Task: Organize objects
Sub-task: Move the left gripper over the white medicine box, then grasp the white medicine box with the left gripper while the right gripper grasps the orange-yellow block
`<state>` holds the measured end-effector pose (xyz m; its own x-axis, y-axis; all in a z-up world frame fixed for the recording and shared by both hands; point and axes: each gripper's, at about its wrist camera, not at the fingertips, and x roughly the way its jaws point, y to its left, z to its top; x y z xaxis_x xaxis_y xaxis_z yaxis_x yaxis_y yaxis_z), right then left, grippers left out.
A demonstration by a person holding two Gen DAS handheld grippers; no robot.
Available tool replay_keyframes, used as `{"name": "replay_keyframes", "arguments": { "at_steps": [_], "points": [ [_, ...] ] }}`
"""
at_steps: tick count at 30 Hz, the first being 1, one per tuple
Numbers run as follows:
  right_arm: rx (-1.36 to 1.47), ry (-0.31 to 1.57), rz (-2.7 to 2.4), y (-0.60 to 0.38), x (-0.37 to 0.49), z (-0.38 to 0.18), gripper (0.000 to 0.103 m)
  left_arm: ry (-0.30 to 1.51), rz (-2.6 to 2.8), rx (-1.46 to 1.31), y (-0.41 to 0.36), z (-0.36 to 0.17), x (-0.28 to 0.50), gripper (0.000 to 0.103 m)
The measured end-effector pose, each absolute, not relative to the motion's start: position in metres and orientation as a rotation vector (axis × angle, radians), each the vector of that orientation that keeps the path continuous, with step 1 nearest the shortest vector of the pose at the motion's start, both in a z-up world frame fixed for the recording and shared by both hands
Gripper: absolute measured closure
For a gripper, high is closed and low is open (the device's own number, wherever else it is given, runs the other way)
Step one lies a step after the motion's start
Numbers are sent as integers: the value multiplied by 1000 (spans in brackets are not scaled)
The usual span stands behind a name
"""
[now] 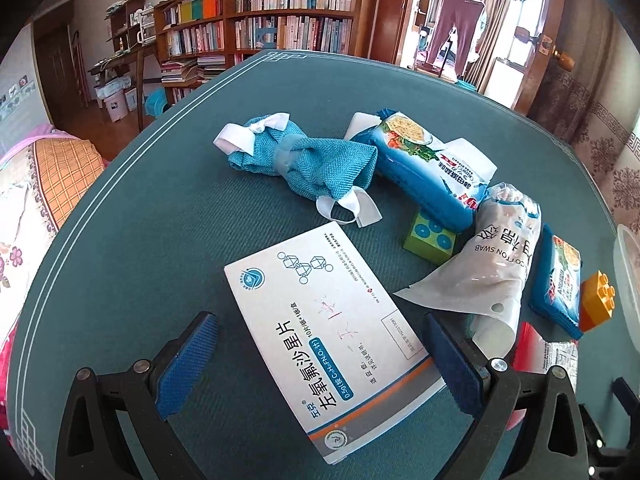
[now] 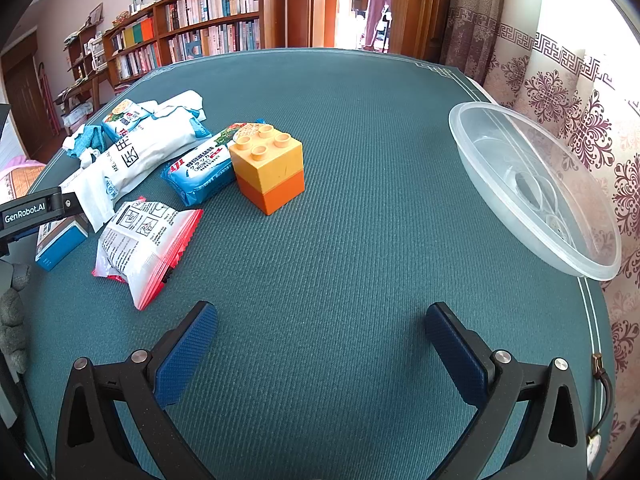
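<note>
My left gripper point(image 1: 320, 360) is spread wide, hovering over the white medicine box point(image 1: 332, 336), which lies flat between its fingers, long axis slanting across them. My right gripper point(image 2: 320, 356) is spread too, over bare cloth, nearer the clear plastic bowl point(image 2: 532, 196) ahead-right, which looks empty.

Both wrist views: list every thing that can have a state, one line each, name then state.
left gripper: open, straddling the medicine box
right gripper: open, nothing between its fingers
medicine box: closed, lying flat
clear plastic bowl: nothing in it, tilted at the table edge
cotton swab bag: lying on its side
yellow-orange block stack: upright, studs up
red-edged snack packet: sealed, lying flat
blue cloth pouch: tied, lying down
</note>
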<state>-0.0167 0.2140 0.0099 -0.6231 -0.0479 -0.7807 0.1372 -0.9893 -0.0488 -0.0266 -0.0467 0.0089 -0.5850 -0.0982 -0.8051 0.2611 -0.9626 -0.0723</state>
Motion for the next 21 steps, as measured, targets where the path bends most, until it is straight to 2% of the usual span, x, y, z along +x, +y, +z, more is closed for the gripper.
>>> {"name": "replay_keyframes", "arguments": {
  "at_steps": [14,17,21],
  "points": [
    [1311,157,-2737,214,-17,10,0,234,-2557,1282,-77,4,-12,2],
    [1310,156,-2736,214,-17,10,0,198,-2593,1260,-71,5,-12,14],
    [1308,152,-2735,212,-17,10,0,160,-2646,1239,-66,8,-8,36]
  ]
}}
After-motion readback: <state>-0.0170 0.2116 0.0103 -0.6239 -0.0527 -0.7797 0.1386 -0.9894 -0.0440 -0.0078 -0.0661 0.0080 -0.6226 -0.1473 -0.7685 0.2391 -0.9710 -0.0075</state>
